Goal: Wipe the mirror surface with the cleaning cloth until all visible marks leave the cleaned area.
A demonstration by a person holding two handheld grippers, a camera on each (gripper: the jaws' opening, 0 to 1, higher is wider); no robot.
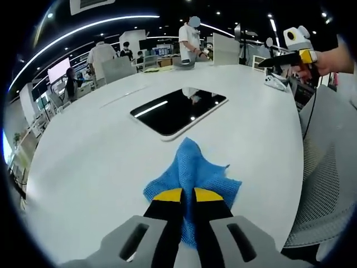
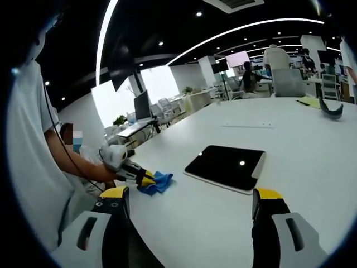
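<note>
The left gripper (image 1: 188, 194) pinches the blue cloth (image 1: 195, 173) at lower centre, on the white bench (image 1: 89, 162) below the mirror (image 1: 178, 110). The right gripper (image 2: 189, 200) is spread wide, holding nothing.

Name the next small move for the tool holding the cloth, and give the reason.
Probably carry the blue cloth forward onto the mirror. The left tool is shut on the cloth, which rests on the white table short of the mirror's near edge, not touching the glass. The right tool hangs open, apart from both.
</note>
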